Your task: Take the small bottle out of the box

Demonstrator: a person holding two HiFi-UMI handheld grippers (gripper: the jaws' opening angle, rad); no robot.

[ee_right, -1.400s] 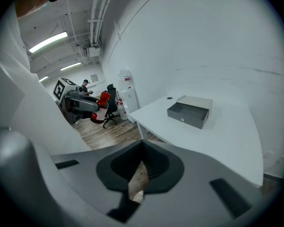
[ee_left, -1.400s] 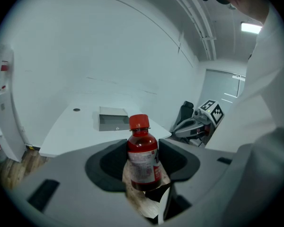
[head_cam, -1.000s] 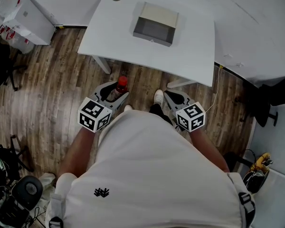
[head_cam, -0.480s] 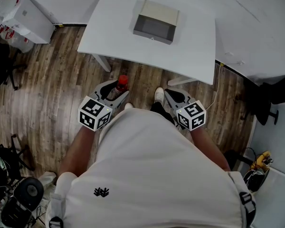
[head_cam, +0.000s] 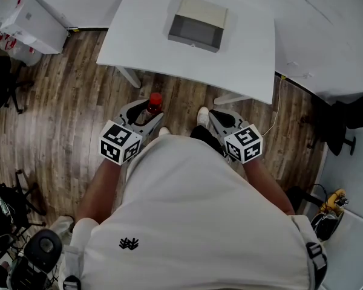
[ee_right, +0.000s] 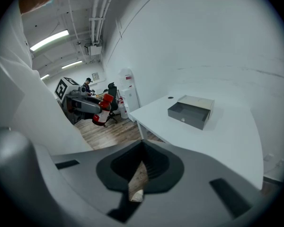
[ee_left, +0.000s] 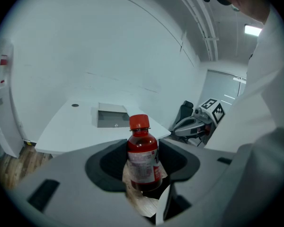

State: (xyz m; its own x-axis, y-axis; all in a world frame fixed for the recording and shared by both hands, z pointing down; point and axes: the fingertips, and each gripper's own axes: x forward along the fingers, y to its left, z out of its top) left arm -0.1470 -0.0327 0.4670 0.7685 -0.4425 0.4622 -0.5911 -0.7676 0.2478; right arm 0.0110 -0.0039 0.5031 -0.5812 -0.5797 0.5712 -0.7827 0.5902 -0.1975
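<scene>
One small bottle point(ee_left: 143, 161) near-upright, cap up, clamped in L tongs point(head_cam: 145, 112), R tongs point(ee_right: 141, 146) closed

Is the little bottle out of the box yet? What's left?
Done: the small red-capped bottle of red liquid is out of the open grey box on the white table. In hand: the left gripper clamps it above the wooden floor. The right gripper is shut, empty. Left: probably only setting it down.

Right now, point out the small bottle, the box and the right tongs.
small bottle point(ee_left: 142, 162), left gripper view, on its label.
box point(head_cam: 201, 12), head view, on its pale top.
right tongs point(ee_right: 142, 148), right gripper view, where the shut tips meet.
</scene>
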